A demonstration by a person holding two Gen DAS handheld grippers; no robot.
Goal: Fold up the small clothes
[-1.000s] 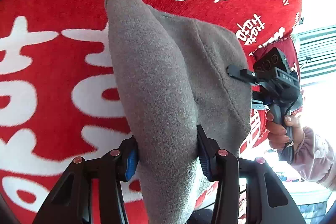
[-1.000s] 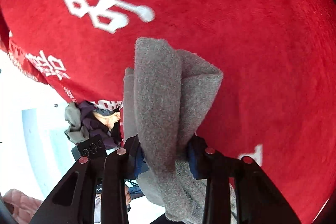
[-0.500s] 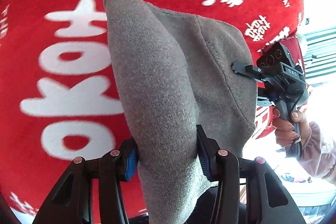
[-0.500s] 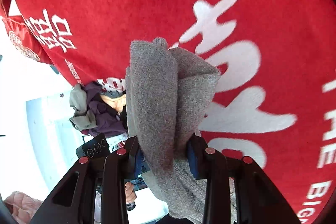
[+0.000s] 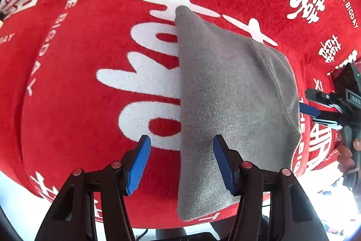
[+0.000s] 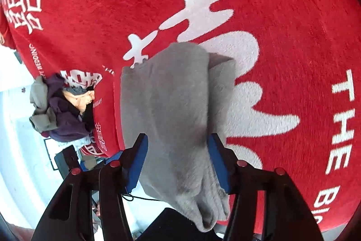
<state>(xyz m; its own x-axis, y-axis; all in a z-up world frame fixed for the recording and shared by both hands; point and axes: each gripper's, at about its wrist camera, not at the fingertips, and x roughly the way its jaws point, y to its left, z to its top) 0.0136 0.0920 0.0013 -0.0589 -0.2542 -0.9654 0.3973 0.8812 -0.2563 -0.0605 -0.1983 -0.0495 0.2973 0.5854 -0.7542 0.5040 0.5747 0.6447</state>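
Note:
A grey knit garment [image 5: 225, 94] lies folded lengthwise on a red cloth [image 5: 79, 94] printed with white characters. My left gripper [image 5: 180, 139] points down over its near end and its jaws are opening. The left blue pad [image 5: 137, 164] stands clear of the fabric and the right pad [image 5: 222, 164] just meets its edge. In the right wrist view the garment's other end [image 6: 171, 105] sags loosely between the jaws of my right gripper [image 6: 178, 137], which are also opening. The right gripper [image 5: 312, 111] also shows at the garment's far right side.
A heap of purple, grey and peach clothes [image 6: 61, 110] sits by the red cloth's left edge, with white floor beyond it. A hand [image 5: 347, 155] holds the right gripper's handle at the right edge. A black cable [image 6: 144, 198] runs below the cloth's near edge.
Both pairs of jaws have spread apart and let go of the grey garment. The garment has come down onto the red cloth after being carried sideways across its printed characters.

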